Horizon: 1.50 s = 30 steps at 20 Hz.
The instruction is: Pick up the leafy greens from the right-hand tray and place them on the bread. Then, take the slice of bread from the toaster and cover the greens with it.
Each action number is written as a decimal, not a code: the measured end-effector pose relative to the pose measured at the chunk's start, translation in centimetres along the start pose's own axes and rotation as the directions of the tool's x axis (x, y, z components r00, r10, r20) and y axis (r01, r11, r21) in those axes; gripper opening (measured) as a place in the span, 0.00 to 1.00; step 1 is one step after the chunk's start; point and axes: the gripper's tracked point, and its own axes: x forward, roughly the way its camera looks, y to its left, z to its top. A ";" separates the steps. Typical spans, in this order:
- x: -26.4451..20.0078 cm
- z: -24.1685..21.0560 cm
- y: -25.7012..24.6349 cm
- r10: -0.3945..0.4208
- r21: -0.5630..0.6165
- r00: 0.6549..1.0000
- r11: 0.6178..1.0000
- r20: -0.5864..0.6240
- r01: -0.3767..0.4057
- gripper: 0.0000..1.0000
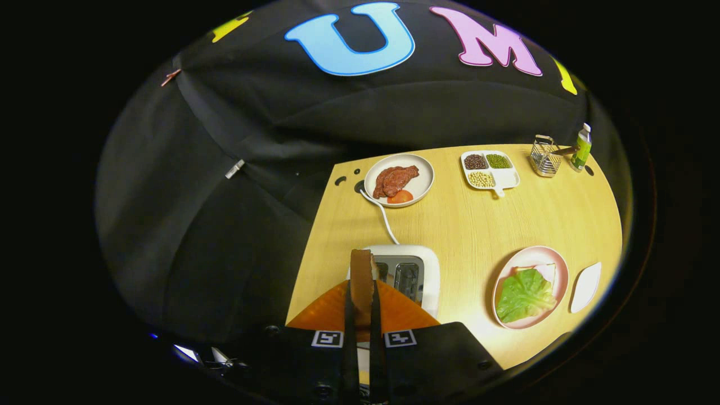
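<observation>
My gripper (363, 304) is shut on a slice of bread (361, 275), held edge-on and upright between the two fingers, lifted above the white toaster (419, 264). The toaster's two slots are bare beneath it. To the right, a pink plate (554, 261) carries another bread slice (547, 271) with a green leaf (524, 295) lying on top of it.
A small white tray (585, 287) lies right of the pink plate. Farther back on the wooden table are a plate with meat and tomato (398, 180), a divided dish of beans (488, 169), a wire rack (544, 156) and a green bottle (581, 147). The toaster's cord (382, 216) runs back.
</observation>
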 end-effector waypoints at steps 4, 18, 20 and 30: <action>-4.6 2.3 -1.1 0.102 0.023 0.994 0.994 0.035 -0.103 0.12; -9.5 2.7 -24.9 -0.072 0.091 0.990 0.994 0.119 0.062 0.12; -7.8 1.6 -26.7 -0.085 0.108 0.990 0.991 0.110 0.073 0.12; 0.0 -4.6 -29.9 -0.024 0.356 0.999 0.934 0.043 0.007 0.12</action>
